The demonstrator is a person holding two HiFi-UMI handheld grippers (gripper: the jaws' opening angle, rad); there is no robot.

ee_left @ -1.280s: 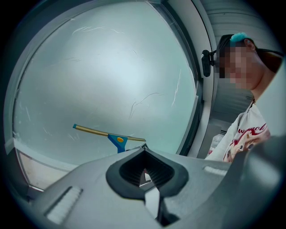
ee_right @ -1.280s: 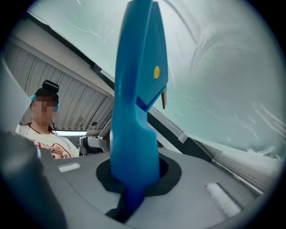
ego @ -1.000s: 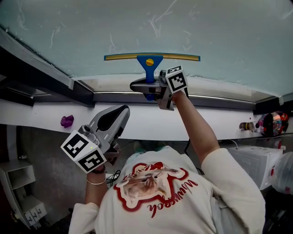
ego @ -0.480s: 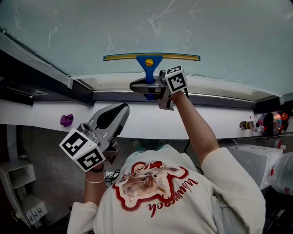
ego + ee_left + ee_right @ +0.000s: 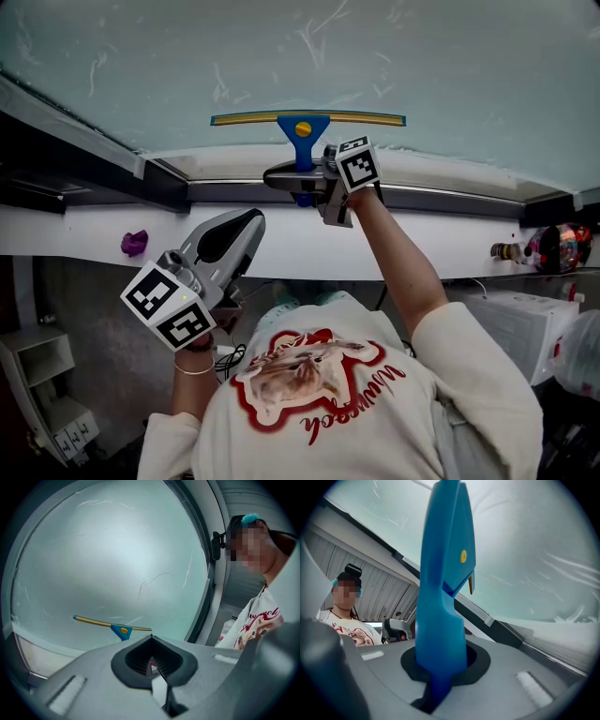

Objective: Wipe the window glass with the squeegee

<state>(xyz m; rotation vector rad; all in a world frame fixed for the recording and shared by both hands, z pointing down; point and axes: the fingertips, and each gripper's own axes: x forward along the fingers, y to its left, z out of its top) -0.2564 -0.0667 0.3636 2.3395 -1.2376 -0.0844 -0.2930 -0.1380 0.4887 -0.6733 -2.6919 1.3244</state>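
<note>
Squeegee [image 5: 302, 124] blade sits flat on the glass [image 5: 450, 66] at twelve o'clock, handle clamped by the right hand-held gripper [image 5: 302, 180] for wiping; left hand-held gripper [image 5: 246, 223], closed empty, idles.

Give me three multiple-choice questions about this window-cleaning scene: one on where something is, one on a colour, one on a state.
1. The small purple thing lies:
A. on the white sill
B. on the person's shirt
C. on top of a marker cube

2. The squeegee has a handle that is:
A. red
B. blue
C. green

3. The right gripper is:
A. open and empty
B. shut on a cloth
C. shut on the squeegee

Answers:
1 A: it sits on the sill at the far left of the head view.
2 B: the handle shows blue in every view, under a yellow blade.
3 C: the right gripper view shows the jaws clamped on the handle.
</note>
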